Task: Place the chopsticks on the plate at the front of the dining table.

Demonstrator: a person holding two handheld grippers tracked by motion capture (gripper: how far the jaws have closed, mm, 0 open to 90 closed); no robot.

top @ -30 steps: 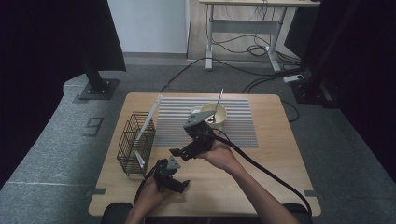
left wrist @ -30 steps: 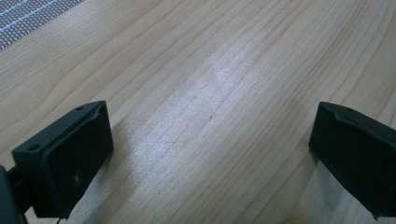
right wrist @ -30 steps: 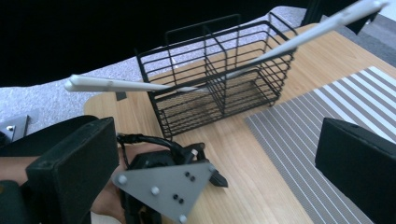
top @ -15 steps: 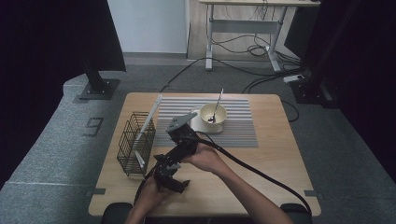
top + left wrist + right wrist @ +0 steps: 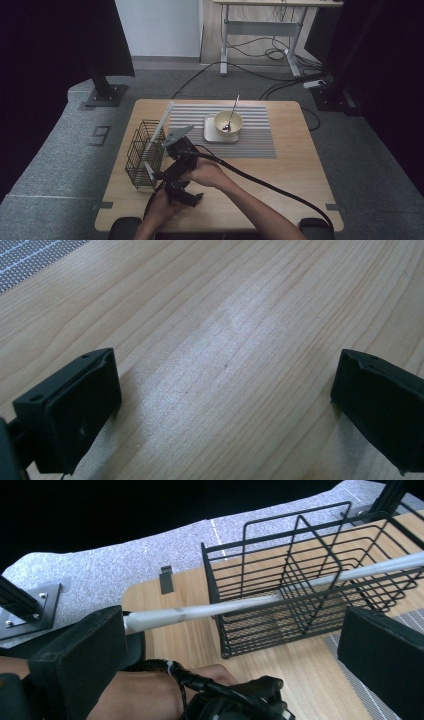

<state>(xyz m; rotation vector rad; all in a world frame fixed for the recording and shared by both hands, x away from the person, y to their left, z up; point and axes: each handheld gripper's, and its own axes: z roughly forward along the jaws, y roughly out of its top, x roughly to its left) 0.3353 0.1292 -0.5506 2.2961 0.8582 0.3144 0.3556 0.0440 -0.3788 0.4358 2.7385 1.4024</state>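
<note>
The right gripper (image 5: 159,172) has swung away from the cream bowl (image 5: 228,123) to the black wire basket (image 5: 310,575), fingers spread wide, the long white rod (image 5: 280,597) lying across the basket's rim. The left gripper (image 5: 184,196) stays low on the wooden counter (image 5: 235,340), fingers spread too.

Both grippers are black with blocky square jaws, trailing thick black cables; forearms bare.

The right gripper view's edge cuts off the white rod (image 5: 280,597) and the wire basket's (image 5: 320,580) far end.
</note>
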